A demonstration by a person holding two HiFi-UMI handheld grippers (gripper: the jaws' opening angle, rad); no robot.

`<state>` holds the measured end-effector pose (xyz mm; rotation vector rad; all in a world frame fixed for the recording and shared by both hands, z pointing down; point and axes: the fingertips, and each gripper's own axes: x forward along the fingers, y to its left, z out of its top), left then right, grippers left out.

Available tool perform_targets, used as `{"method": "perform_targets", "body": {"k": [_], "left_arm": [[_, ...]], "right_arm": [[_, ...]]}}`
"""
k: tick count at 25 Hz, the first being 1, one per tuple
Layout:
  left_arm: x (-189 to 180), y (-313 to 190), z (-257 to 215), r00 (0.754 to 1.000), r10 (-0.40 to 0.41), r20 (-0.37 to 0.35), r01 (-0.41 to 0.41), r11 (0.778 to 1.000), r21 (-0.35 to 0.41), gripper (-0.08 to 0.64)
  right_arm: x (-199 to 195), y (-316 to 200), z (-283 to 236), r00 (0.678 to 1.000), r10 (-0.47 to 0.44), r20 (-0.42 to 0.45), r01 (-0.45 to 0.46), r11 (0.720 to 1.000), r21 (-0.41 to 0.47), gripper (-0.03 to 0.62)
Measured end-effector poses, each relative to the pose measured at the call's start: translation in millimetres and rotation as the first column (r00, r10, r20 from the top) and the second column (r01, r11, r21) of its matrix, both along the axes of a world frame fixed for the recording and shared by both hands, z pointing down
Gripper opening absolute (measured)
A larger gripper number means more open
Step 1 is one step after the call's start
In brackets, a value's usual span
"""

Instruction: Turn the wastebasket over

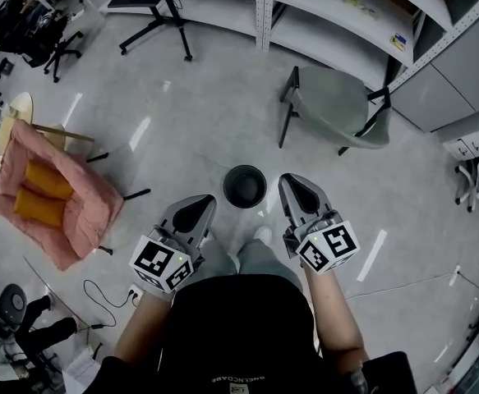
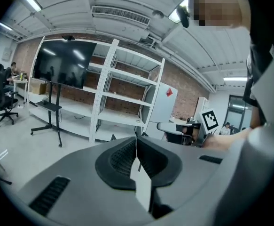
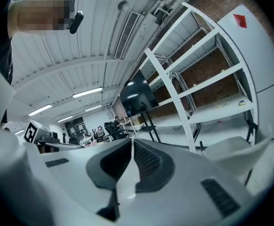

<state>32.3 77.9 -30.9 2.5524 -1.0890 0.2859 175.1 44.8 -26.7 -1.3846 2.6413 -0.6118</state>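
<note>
A small round black wastebasket (image 1: 245, 185) stands upright on the grey floor just in front of the person's feet, its open mouth facing up. My left gripper (image 1: 209, 201) hovers to its lower left, jaws shut with nothing between them. My right gripper (image 1: 287, 180) is held to the right of the basket, also shut and empty. Neither touches the basket. In the left gripper view my left gripper (image 2: 136, 139) points toward the shelving, and in the right gripper view my right gripper (image 3: 132, 141) does the same; the basket is hidden in both.
A grey-green chair (image 1: 338, 109) stands behind the basket to the right. White metal shelving (image 1: 346, 6) lines the back. A pink chair with orange cushions (image 1: 46, 195) is at the left, a cable (image 1: 99, 294) on the floor near it. A screen stand (image 1: 157, 15) is at the back.
</note>
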Motion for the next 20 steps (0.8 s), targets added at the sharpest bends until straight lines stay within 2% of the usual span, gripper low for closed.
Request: {"method": "perform_targets", "body": {"k": [3,7,9,13,20], "left_arm": [[-6,-5,10,1.0,0.006,-0.01,-0.007,1.0,-0.029,0.015],[-17,-14,28,0.999,0.05,-0.008,-0.05,0.996,-0.067,0.015],[-22,-20,39,0.997,0.078,-0.011,-0.079,0.992,-0.1,0.015],[-33,-24,67,0.99,0.141,-0.01,-0.14,0.974,-0.18,0.018],[-41,-54,125,0.976,0.219,-0.001,-0.21,0.932,-0.294,0.101]], "right_arm": [[0,-2,7,1.0,0.019,-0.013,-0.02,0.999,-0.026,0.012],[-8,-2,22,0.998,0.048,-0.039,-0.051,0.996,-0.069,0.012],[-8,-3,31,0.996,0.085,-0.024,-0.087,0.99,-0.107,0.012],[-11,2,55,0.984,0.175,0.0,-0.172,0.964,-0.205,0.012],[-11,-5,115,0.962,0.259,-0.08,-0.271,0.904,-0.332,0.014]]}}
